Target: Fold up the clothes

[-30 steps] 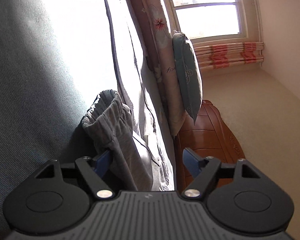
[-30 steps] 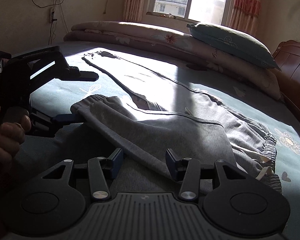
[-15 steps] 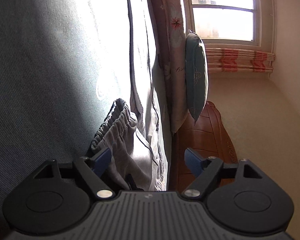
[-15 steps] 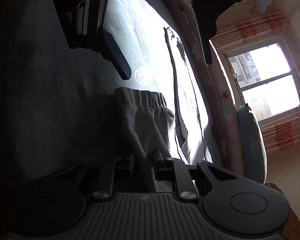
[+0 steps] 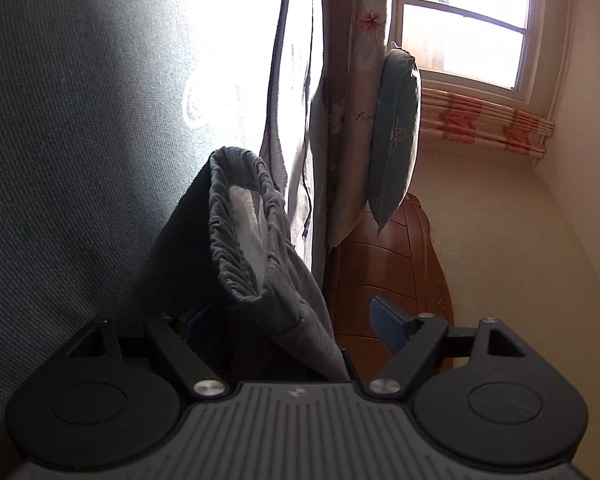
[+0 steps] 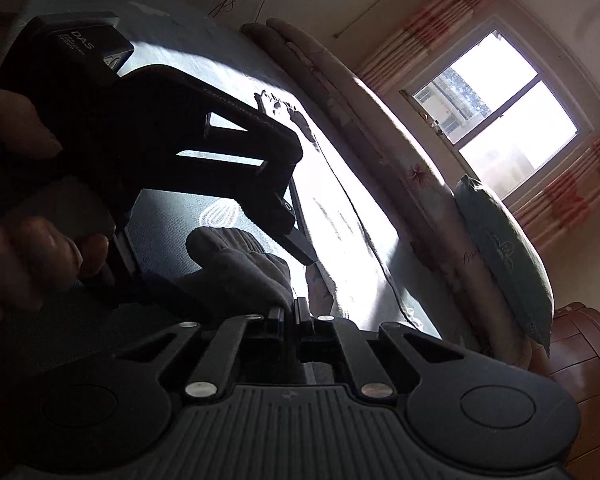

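The left gripper (image 5: 296, 322) stands wide open, its blue pads apart, with the elastic cuff of the grey sweatpants (image 5: 256, 240) lying loose between them on the teal bedsheet (image 5: 60, 128). Just beside it, the right gripper (image 6: 290, 316) has just been closing and now pinches a fold of the same sweatpants near that cuff. Further right, a rolled floral quilt (image 5: 360, 92) and a green pillow (image 5: 396, 132) lie along the bed's edge, by the wooden headboard (image 5: 392, 280) and the sunlit window (image 5: 464, 28).
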Demonstrator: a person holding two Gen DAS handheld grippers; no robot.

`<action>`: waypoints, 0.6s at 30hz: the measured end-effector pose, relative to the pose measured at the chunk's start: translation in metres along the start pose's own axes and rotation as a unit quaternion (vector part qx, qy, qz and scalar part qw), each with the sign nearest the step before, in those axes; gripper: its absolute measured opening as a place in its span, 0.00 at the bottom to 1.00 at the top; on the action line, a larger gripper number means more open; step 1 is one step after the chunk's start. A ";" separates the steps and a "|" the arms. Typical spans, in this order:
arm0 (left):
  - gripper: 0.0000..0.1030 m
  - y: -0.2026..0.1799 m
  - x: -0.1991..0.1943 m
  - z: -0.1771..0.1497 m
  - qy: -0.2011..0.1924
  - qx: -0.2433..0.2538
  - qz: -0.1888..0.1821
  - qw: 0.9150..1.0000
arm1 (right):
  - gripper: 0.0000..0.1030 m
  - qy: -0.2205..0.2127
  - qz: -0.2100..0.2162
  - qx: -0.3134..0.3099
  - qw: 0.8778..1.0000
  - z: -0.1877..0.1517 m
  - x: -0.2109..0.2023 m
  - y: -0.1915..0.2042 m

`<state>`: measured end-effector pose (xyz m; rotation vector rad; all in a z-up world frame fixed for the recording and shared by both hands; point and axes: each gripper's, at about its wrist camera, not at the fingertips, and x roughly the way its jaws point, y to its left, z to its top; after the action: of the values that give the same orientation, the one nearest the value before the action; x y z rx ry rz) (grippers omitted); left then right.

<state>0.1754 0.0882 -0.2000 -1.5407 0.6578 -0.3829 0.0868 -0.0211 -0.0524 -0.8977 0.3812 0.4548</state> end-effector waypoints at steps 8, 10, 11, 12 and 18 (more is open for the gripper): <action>0.79 -0.010 0.011 0.007 -0.020 0.027 0.004 0.999 | 0.05 0.011 0.008 0.001 1.000 -0.007 -0.005 0.009; 0.78 -0.013 0.013 0.007 -0.014 0.040 0.011 0.999 | 0.05 0.013 0.010 0.001 1.000 -0.009 -0.006 0.012; 0.78 -0.014 0.014 0.007 -0.011 0.045 0.013 0.999 | 0.07 0.014 0.012 0.004 1.000 -0.010 -0.007 0.012; 0.78 -0.015 0.015 0.007 -0.008 0.049 0.016 0.999 | 0.08 0.014 0.013 0.008 1.000 -0.010 -0.009 0.012; 0.70 -0.023 0.018 0.008 0.007 0.081 0.048 0.996 | 0.15 0.005 0.007 0.041 0.999 -0.017 -0.032 0.007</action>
<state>0.1982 0.0830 -0.1809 -1.3484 0.6926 -0.3660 0.0541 -0.0382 -0.0503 -0.8185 0.4127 0.4436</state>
